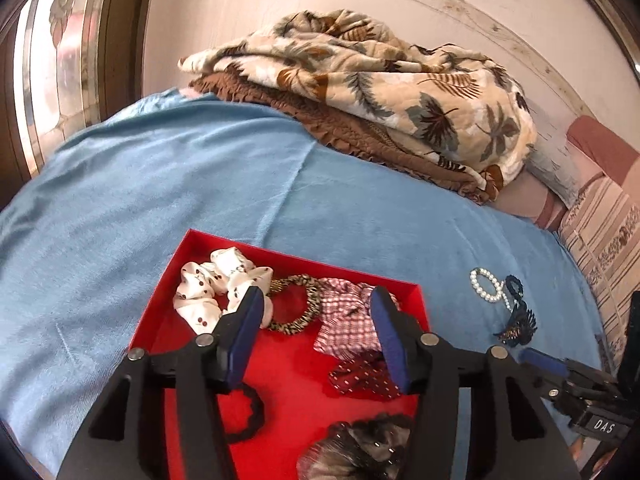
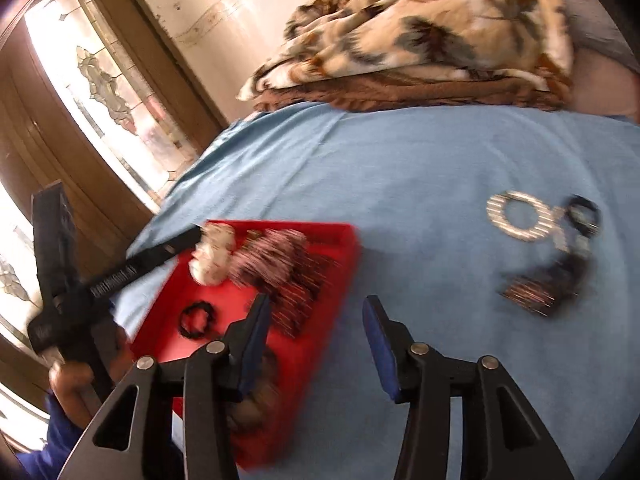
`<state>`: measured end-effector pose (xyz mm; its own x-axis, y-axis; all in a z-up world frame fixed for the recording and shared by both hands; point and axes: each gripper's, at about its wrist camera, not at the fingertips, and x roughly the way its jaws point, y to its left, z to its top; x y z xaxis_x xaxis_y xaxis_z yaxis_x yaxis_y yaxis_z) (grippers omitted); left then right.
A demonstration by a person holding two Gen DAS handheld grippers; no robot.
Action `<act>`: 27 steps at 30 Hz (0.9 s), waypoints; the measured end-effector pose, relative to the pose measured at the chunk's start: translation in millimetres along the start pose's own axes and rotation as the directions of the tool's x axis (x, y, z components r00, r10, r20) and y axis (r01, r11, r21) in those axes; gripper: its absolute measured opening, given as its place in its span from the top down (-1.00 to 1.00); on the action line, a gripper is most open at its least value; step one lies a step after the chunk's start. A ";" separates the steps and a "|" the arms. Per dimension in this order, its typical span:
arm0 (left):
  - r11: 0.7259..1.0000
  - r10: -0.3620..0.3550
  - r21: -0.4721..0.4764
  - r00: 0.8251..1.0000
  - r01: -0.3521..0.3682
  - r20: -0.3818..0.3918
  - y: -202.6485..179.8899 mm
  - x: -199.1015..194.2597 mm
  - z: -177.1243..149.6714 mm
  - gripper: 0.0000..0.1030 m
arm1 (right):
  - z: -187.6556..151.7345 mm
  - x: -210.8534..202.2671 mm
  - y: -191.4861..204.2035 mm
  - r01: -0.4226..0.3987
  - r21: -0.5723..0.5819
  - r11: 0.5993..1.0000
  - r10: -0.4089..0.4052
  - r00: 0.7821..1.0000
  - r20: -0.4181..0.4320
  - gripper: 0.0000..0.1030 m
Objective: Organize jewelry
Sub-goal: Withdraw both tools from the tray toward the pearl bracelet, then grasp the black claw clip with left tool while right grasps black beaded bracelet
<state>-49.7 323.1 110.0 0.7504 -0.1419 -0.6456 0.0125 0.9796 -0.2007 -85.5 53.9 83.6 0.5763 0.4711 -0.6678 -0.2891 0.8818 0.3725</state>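
A red tray [image 1: 160,308] lies on the blue bedspread and holds several scrunchies: a white cherry-print one [image 1: 208,288], a leopard ring [image 1: 300,304], a pink checked one [image 1: 344,320], a dark red one [image 1: 364,376], a black band [image 1: 252,412] and a grey furry one [image 1: 360,448]. My left gripper [image 1: 316,300] is open and empty above the tray. A pearl bracelet [image 1: 486,284] and a dark beaded hair clip [image 1: 516,320] lie on the bedspread right of the tray. My right gripper [image 2: 316,304] is open and empty over the tray's right edge [image 2: 348,256]; the bracelet [image 2: 520,216] and clip [image 2: 552,276] lie to its right, blurred.
A folded leaf-print blanket [image 1: 380,92] on a brown one sits at the back of the bed [image 1: 160,168]. A striped pillow [image 1: 604,236] is at the right. A glass-panelled door [image 2: 100,92] stands left. The left gripper's body [image 2: 72,280] and hand show at the left.
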 end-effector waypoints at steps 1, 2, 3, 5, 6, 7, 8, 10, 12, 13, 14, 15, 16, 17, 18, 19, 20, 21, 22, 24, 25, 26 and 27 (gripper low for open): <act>1.000 0.008 0.013 1.000 -0.008 0.008 -3.8 -2.8 -2.6 -0.12 | -6.8 -9.0 -10.3 0.029 -0.001 1.000 -0.029 1.000 0.002 -0.07; 1.000 0.016 0.027 1.000 -0.016 0.012 -8.5 -6.0 -6.0 -0.13 | -11.7 -15.7 -18.2 0.047 -0.001 0.999 -0.047 0.999 0.002 -0.07; 0.999 0.013 0.032 1.000 -0.013 0.006 -11.9 -8.7 -9.6 -0.14 | -19.0 -24.6 -29.9 0.075 0.001 0.997 -0.075 0.997 0.002 -0.08; 1.000 -0.004 0.028 1.000 0.005 -0.016 -17.1 -14.4 -14.8 -0.14 | -30.6 -38.6 -50.9 0.120 0.011 0.993 -0.120 0.993 0.000 -0.08; 1.000 -0.010 0.027 1.000 0.011 -0.027 -20.8 -18.8 -17.3 -0.14 | -36.6 -45.9 -64.3 0.146 0.018 0.989 -0.146 0.989 -0.004 -0.08; 0.999 -0.015 0.028 0.999 0.016 -0.034 -24.2 -22.9 -19.1 -0.14 | -40.8 -51.9 -77.6 0.171 0.028 0.985 -0.171 0.985 -0.006 -0.08; 0.999 -0.029 0.029 0.999 0.030 -0.038 -29.9 -28.8 -21.0 -0.15 | -43.7 -57.0 -87.1 0.186 0.039 0.982 -0.186 0.983 -0.007 -0.08; 0.998 -0.047 0.035 0.998 0.049 -0.048 -41.6 -38.0 -24.2 -0.19 | -49.0 -65.6 -109.6 0.215 0.073 0.974 -0.215 0.977 -0.012 -0.08; 0.996 -0.073 0.052 0.995 0.077 -0.065 -59.0 -45.0 -27.6 -0.23 | -52.2 -72.8 -128.9 0.238 0.108 0.965 -0.238 0.971 -0.010 -0.08; 0.994 -0.089 0.064 0.993 0.094 -0.078 -69.3 -46.9 -28.9 -0.24 | -52.7 -75.5 -136.3 0.245 0.120 0.962 -0.246 0.969 -0.006 -0.08; 0.992 -0.097 0.076 0.991 0.104 -0.090 -78.1 -47.0 -29.7 -0.24 | -53.2 -77.1 -139.7 0.247 0.127 0.961 -0.248 0.969 -0.003 -0.08; 0.989 -0.103 0.094 0.989 0.113 -0.106 -88.8 -46.4 -30.2 -0.25 | -52.7 -79.0 -146.2 0.249 0.138 0.959 -0.251 0.968 0.000 -0.08; 0.986 -0.108 0.113 0.987 0.121 -0.119 -99.5 -45.5 -31.2 -0.25 | -52.3 -80.4 -150.8 0.248 0.146 0.958 -0.251 0.968 0.003 -0.08; 0.983 -0.112 0.134 0.985 0.129 -0.130 -111.8 -44.3 -32.4 -0.25 | -52.8 -82.0 -153.5 0.245 0.153 0.957 -0.249 0.969 0.007 -0.08; 0.979 -0.116 0.153 0.983 0.137 -0.141 -123.7 -42.3 -33.8 -0.25 | -52.2 -83.4 -157.9 0.240 0.162 0.957 -0.245 0.969 0.013 -0.08; 0.975 -0.120 0.169 0.981 0.146 -0.154 -134.8 -39.4 -35.2 -0.25 | -51.7 -83.8 -159.8 0.236 0.167 0.957 -0.242 0.970 0.017 -0.08; 0.972 -0.122 0.179 0.979 0.151 -0.163 -143.1 -37.1 -37.0 -0.25 | -51.4 -83.9 -162.9 0.235 0.170 0.957 -0.241 0.970 0.019 -0.08; 0.968 -0.125 0.193 0.977 0.158 -0.176 -153.5 -33.6 -39.0 -0.25 | -50.3 -83.2 -163.9 0.235 0.172 0.957 -0.242 0.970 0.021 -0.08; 0.965 -0.126 0.206 0.974 0.164 -0.187 -162.8 -29.8 -40.8 -0.25 | -48.9 -83.1 -166.9 0.231 0.176 0.957 -0.239 0.971 0.024 -0.08; 0.958 -0.125 0.230 0.972 0.170 -0.200 -177.3 -22.4 -43.4 -0.25 | -46.2 -81.6 -169.3 0.222 0.179 0.959 -0.230 0.973 0.029 -0.08; 0.954 -0.120 0.246 0.971 0.171 -0.207 -185.7 -16.3 -44.6 -0.25 | -44.0 -80.2 -170.9 0.216 0.180 0.960 -0.225 0.974 0.031 -0.08; 0.952 -0.117 0.254 0.970 0.171 -0.215 -192.1 -9.8 -44.7 -0.25 | -42.7 -78.8 -171.6 0.212 0.180 0.960 -0.221 0.975 0.033 -0.08; 0.950 -0.118 0.258 0.968 0.176 -0.223 -197.1 -4.5 -44.4 -0.25 | -40.1 -76.9 -173.4 0.206 0.182 0.961 -0.216 0.976 0.034 -0.08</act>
<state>-84.9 124.4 119.7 0.5770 -0.2851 -0.7653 0.3140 0.9425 -0.1143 -110.3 -134.3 44.5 0.6507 0.2687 -0.7103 -0.0203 0.9411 0.3374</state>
